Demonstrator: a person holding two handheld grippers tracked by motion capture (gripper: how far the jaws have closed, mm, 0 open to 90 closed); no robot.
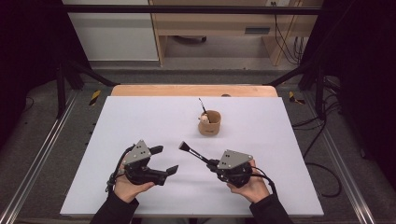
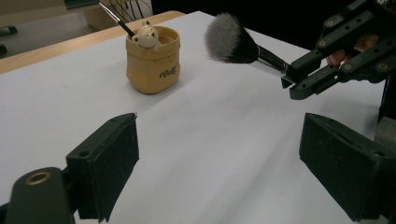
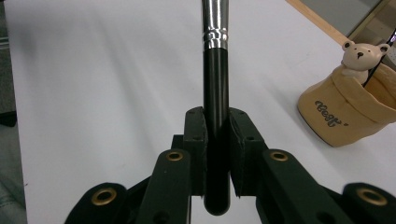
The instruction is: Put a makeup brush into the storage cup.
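Right gripper (image 1: 212,164) clamped on makeup brush (image 1: 192,151), bristles aimed 10 o'clock, tan cup (image 1: 209,122) at 12; left gripper (image 1: 164,160) open, empty.

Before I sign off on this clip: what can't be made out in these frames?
- Brush head: cut off by the top edge of the right gripper view.
- Printed word on the pot: too small and blurred in every view.
- What sits inside the pot beside the bear figure and thin brush: hidden by its wall.
- Right gripper fingertips: tiny in the high view.
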